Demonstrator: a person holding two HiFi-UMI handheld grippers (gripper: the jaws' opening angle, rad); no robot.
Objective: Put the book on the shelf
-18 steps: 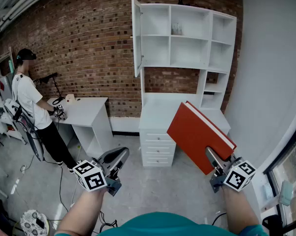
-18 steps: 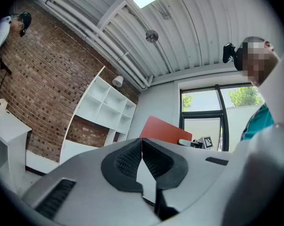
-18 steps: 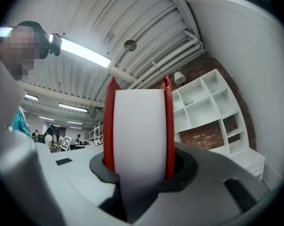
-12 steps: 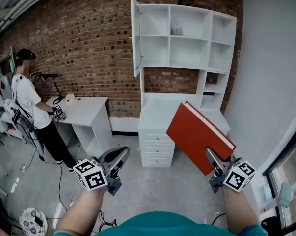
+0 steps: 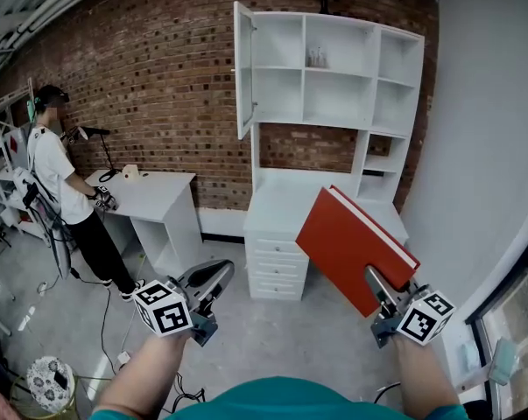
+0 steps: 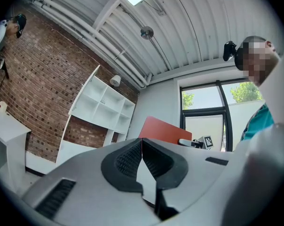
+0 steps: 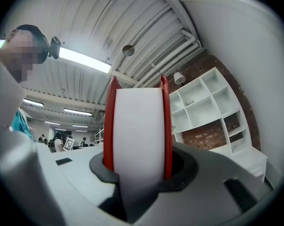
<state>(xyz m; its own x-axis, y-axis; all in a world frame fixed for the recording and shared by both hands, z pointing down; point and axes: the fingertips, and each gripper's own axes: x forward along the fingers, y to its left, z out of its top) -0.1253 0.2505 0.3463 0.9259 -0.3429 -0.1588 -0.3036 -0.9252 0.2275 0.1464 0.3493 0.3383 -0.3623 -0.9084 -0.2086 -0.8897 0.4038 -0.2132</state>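
A red hardcover book [image 5: 351, 247] with white page edges is held up at the right of the head view, tilted, its lower corner clamped in my right gripper [image 5: 379, 289]. In the right gripper view the book [image 7: 138, 126] fills the space between the two jaws, which press on both red covers. The white shelf unit [image 5: 334, 68] with open cubbies stands against the brick wall, beyond the book. My left gripper [image 5: 213, 280] hangs at the lower left with nothing in it; its pads [image 6: 142, 160] touch at the tips. The book [image 6: 163, 132] also shows past them.
A white desk with drawers [image 5: 277, 261] sits under the shelf unit. A cabinet door [image 5: 242, 68] stands open at the shelf's left. A second white desk [image 5: 154, 192] stands at the left with a person [image 5: 62, 191] beside it. A grey wall [image 5: 474, 147] runs along the right.
The view has shifted slightly; the book and both grippers keep nearly the same places. The person at the left desk has moved a little.
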